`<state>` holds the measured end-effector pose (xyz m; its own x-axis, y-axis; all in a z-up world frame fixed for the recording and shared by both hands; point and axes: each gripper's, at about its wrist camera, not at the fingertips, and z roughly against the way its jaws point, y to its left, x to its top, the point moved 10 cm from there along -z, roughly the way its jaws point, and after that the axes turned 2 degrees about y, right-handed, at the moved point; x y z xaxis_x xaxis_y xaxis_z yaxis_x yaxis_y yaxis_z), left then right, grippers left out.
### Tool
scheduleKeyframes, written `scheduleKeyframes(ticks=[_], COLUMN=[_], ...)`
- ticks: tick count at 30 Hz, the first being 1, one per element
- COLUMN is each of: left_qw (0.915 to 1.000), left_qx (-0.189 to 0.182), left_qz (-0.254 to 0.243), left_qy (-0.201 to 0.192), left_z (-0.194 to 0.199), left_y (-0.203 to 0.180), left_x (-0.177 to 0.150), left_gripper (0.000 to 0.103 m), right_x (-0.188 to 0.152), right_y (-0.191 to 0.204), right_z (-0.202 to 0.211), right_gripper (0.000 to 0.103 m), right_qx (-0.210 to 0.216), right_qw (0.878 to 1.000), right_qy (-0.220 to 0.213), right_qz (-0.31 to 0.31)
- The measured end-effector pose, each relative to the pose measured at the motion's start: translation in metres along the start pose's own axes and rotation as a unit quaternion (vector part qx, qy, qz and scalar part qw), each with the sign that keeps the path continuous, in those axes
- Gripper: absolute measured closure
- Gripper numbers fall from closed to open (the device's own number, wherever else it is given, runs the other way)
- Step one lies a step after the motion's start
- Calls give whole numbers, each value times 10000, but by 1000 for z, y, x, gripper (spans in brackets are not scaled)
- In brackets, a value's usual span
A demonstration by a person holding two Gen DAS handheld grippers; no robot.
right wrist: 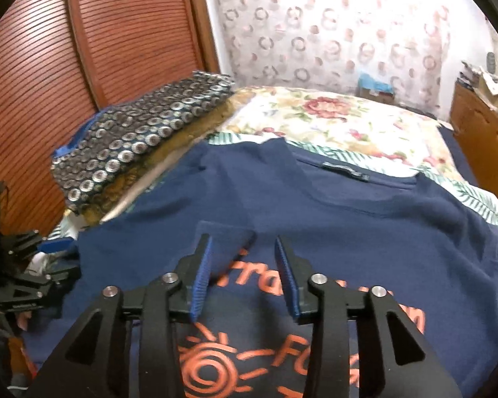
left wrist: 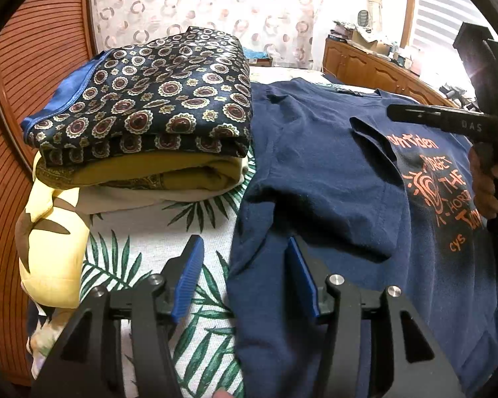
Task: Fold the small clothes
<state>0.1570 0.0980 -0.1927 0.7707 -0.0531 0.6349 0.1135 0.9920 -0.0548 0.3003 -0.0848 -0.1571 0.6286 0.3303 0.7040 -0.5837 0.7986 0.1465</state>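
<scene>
A navy T-shirt [left wrist: 332,172] with an orange print lies spread on the bed, one sleeve folded in over its chest. My left gripper [left wrist: 245,265] is open at the shirt's left edge: its right pad is over the navy cloth and its left pad over the leaf-print sheet, gripping nothing. My right gripper [right wrist: 244,265] hovers open above the print, just short of the folded-in sleeve [right wrist: 229,232], with nothing between its pads. A hand holds it at the right of the left wrist view, where one of its fingers [left wrist: 431,117] shows. The neck label [right wrist: 345,170] faces up.
A stack of folded clothes [left wrist: 142,106], topped by a dark medallion-print piece, sits left of the shirt. A yellow cloth [left wrist: 53,232] lies by the bed's left edge. Louvred wooden doors [right wrist: 83,33] stand on the left, a wooden dresser [right wrist: 481,139] on the right, and floral bedding [right wrist: 332,116] beyond.
</scene>
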Motion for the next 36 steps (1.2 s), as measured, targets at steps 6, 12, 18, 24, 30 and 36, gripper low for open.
scheduleKeyframes(ticks=[6,12,18,24,30,36], left_qw=[10000,10000,10000,10000,10000,10000], left_qx=[-1,-2,-1,0,1,2], left_qz=[2,4,5,6,5,4], left_qy=[0,0,-1,0,1,1], left_z=[0,0,0,0,0,0], left_y=[0,0,0,0,0,0], left_x=[0,0,0,0,0,0], left_gripper=[51,51,50,50,50,49], right_x=[0,-10,-18,-20,-32,-53], right_y=[35,38,3,-21,-28,-37], right_z=[-23,-49,-39,-14,13,47], right_gripper=[61,64,83,83,83,75], right_qx=[36,-342,-563,-713,-702,-689], right_qw=[9986,9954,9961,9965,9970,9973], right_qy=[162,562,567,405,289,90], right_qz=[499,703,376,150,124,245])
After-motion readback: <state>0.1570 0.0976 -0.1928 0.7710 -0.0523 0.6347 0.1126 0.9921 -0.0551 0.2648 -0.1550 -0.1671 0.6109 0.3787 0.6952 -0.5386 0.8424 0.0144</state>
